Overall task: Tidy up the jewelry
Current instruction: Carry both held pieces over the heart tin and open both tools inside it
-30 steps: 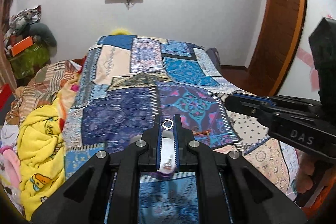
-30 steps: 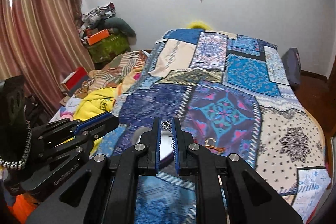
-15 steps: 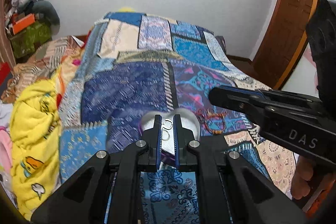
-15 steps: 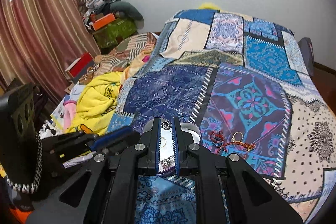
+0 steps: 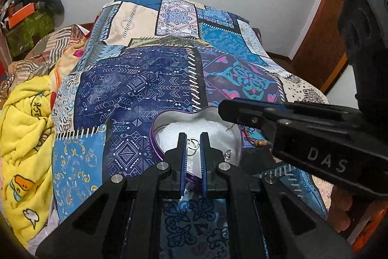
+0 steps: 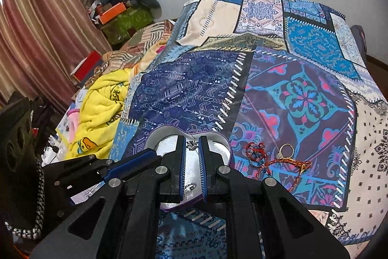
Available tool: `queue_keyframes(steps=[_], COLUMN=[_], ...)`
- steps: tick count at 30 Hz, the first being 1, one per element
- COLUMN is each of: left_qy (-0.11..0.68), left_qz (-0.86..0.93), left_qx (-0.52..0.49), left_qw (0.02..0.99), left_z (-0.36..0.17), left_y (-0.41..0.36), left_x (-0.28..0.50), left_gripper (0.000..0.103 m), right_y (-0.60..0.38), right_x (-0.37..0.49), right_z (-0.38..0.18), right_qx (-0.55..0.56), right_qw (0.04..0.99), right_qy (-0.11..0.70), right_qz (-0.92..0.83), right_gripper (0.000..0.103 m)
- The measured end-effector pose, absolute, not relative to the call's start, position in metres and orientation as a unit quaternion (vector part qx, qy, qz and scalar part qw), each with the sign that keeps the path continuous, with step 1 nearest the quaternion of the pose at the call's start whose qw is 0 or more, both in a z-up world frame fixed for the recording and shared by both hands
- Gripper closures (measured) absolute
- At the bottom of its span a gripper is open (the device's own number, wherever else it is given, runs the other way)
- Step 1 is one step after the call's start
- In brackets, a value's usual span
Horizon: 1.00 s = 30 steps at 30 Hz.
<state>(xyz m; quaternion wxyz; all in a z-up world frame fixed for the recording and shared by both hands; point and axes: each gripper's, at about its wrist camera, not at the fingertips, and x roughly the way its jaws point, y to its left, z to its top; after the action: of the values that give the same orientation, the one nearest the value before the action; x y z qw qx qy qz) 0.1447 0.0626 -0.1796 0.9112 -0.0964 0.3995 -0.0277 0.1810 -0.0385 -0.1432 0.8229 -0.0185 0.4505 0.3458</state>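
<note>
1. Two handheld grippers hover over a heart-shaped tin (image 5: 155, 135) w/ white lining, sitting on a patchwork bedspread (image 5: 135, 89).
2. Left gripper (image 5: 193, 137): jaws slightly apart; small silver hoop earrings (image 5: 193, 146) lie between the tips on the lining. Can't tell if pinched or just released.
3. Right gripper (image 6: 192, 140): jaws nearly together on a silver star-shaped earring (image 6: 192, 145), held over the tin.
4. Step, as judged: dropping pieces into the tin. Next move likely calls for the right jaws spreading while low over the lining.
5. Tin's long axis runs lobes-to-tip; lobes point away from the cameras, tip toward them.
6. Still outside, just right of the tin: red cord bracelet (image 6: 264, 162) and a gold ring (image 6: 286, 151).
</note>
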Motion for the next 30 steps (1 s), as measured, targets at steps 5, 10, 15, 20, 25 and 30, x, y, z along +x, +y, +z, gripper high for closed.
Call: queue_keyframes(steps=[5, 10, 15, 20, 25, 30], left_qy=[0.405, 0.407, 0.408, 0.409, 0.406, 0.398], left_qz=[-0.036, -0.033, -0.034, -0.029, -0.023, -0.009], left_qx=[-0.109, -0.114, -0.125, -0.121, -0.119, -0.105], left_qw=[0.907, 0.906, 0.904, 0.904, 0.906, 0.911], left_z=[-0.182, -0.184, -0.185, -0.185, -0.18, -0.173], left_y=[0.068, 0.071, 0.071, 0.071, 0.071, 0.07], left_x=[0.148, 0.147, 0.147, 0.148, 0.145, 0.139], left_gripper=[0.095, 0.095, 0.095, 0.091, 0.081, 0.076], right_y=[-0.036, -0.037, -0.037, -0.039, -0.043, -0.047], right_x=[0.184, 0.187, 0.187, 0.185, 0.182, 0.177], right_z=[-0.149, -0.152, -0.153, -0.152, -0.145, -0.138], right_qx=[-0.021, -0.019, -0.026, -0.034, -0.037, -0.044], right_qw=[0.82, 0.819, 0.816, 0.821, 0.828, 0.834], right_qy=[0.457, 0.459, 0.464, 0.46, 0.451, 0.442], right_qz=[0.345, 0.345, 0.343, 0.337, 0.331, 0.326], right_gripper=[0.094, 0.094, 0.091, 0.078, 0.072, 0.07])
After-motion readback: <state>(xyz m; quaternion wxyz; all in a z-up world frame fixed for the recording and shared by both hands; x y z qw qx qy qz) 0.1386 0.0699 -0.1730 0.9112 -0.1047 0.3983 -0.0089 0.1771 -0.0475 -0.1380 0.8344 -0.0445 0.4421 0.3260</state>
